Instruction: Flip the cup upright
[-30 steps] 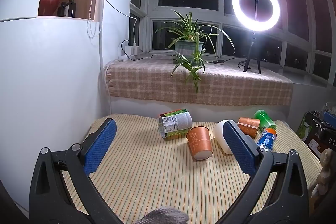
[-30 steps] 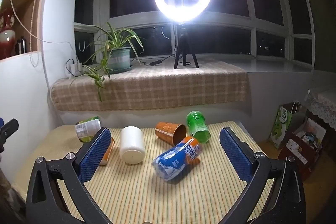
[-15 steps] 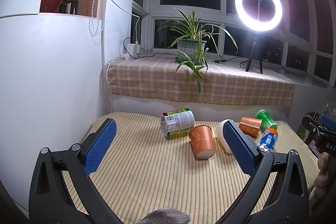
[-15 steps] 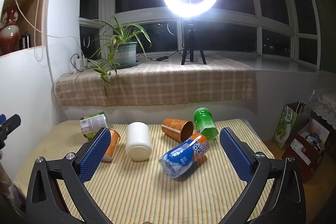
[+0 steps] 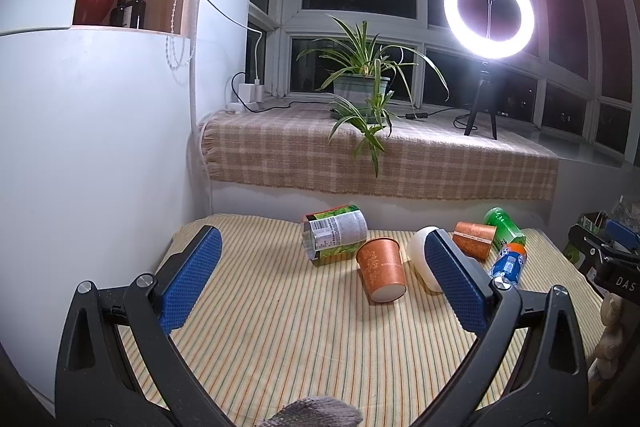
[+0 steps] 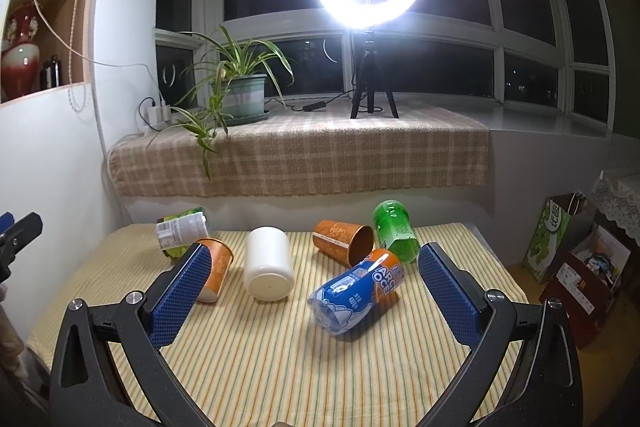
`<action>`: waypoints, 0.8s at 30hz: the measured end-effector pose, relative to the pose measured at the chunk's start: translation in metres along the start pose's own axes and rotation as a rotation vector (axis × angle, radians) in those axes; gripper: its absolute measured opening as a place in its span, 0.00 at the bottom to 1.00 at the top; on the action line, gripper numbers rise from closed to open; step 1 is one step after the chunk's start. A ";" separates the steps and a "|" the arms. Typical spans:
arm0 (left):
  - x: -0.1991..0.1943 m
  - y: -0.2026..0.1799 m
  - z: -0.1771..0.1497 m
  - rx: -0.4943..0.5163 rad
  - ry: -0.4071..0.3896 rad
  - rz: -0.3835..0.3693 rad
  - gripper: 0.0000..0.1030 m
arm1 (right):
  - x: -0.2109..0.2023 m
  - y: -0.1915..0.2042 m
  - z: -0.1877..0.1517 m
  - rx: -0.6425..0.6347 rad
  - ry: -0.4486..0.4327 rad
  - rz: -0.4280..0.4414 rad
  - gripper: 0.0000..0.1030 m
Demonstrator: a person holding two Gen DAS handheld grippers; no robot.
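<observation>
While both pairs of jaws are held spread wide with nothing between them, no cup has been gripped.

Left gripper (image 5: pixel 322 273): released, raised over the near edge of the striped table (image 5: pixel 280 347). Since a second ago the scene has slid slightly in its view, so a small shift of aim is inferred, not an approach.

Right gripper (image 6: pixel 310 289): released. Over the same second the table items have sat lower and fuller in its view, read as a small backward tilt.

Orange cup (image 5: pixel 382 269): on its side at 12 o'clock from the left jaws, mouth away, base toward the camera. Judged the likeliest target.

Second orange cup (image 6: pixel 344 241): on its side at 12 o'clock from the right jaws.

White jar (image 6: pixel 269 269), blue bottle (image 6: pixel 356 291), green bottle (image 6: pixel 396 231), green carton (image 5: pixel 334 237): all lying flat, unmoved.

Status: flip not begun; approach pending.
</observation>
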State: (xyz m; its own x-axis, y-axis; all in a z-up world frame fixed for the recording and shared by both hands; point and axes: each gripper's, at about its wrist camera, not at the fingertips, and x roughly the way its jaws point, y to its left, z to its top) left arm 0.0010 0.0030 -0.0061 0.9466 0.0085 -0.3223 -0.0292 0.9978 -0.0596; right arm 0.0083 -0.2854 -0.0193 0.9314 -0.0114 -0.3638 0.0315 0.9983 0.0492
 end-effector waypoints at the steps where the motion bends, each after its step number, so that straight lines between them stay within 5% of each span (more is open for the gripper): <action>1: 0.000 0.000 0.000 -0.001 0.000 0.000 1.00 | 0.000 0.000 0.000 -0.002 0.002 0.002 1.00; 24: -0.002 -0.001 0.000 -0.001 0.004 -0.001 1.00 | 0.001 0.004 -0.002 -0.013 0.027 0.020 1.00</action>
State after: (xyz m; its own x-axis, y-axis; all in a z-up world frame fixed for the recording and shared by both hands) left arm -0.0007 0.0017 -0.0059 0.9455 0.0069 -0.3257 -0.0284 0.9977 -0.0613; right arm 0.0091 -0.2812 -0.0210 0.9217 0.0099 -0.3877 0.0082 0.9990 0.0450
